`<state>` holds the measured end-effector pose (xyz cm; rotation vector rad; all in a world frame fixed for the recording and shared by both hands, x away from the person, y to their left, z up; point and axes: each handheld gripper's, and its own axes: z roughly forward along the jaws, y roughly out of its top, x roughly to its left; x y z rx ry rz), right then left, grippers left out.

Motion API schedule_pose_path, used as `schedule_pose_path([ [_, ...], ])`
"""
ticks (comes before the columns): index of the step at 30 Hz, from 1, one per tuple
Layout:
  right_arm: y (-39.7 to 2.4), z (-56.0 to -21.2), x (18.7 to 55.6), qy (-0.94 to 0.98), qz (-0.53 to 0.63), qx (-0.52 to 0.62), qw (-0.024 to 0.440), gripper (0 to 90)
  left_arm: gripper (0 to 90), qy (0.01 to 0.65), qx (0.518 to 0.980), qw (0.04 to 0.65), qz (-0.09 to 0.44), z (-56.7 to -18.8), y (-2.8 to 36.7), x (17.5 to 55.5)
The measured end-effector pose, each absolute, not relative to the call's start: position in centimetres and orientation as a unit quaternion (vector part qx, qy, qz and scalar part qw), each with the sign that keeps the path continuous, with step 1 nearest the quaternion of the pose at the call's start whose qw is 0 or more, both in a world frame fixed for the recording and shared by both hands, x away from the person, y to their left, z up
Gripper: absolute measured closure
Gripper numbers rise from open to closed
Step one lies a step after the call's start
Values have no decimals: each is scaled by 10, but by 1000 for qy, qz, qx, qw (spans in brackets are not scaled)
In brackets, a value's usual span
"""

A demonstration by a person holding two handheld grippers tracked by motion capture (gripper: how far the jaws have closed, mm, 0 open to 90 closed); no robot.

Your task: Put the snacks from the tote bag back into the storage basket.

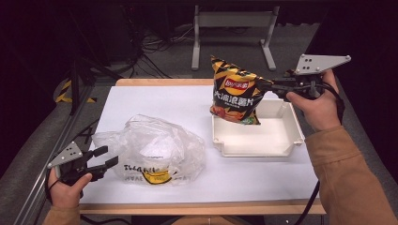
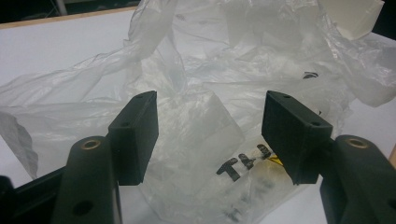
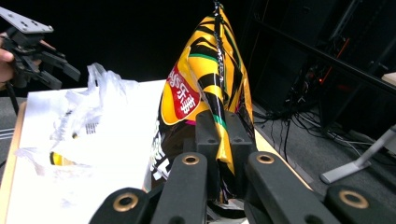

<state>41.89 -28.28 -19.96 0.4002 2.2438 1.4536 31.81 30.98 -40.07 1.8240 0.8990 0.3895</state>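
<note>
Right gripper lifts chip bag over tray; left gripper waits at plastic bag.

High view: right gripper (image 1: 270, 86) clamps the side edge of the Lay's chip bag (image 1: 234, 91), which hangs above the white tray's (image 1: 256, 149) far-left corner, possibly touching the rim. Left gripper (image 1: 110, 156) sits spread just beside the crumpled clear plastic bag (image 1: 152, 150) on the white table (image 1: 155, 101).
Left gripper view: jaws wide apart, plastic bag between and beyond them.
Right gripper view: jaws pinched tight on the chip bag's seam.
</note>
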Motion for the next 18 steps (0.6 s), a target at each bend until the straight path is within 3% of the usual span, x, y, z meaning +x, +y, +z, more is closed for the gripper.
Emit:
schedule_pose_path([
  [18, -297, -232, 450, 822, 506, 157, 210, 877, 346, 376, 758, 510, 156, -401, 308, 314],
])
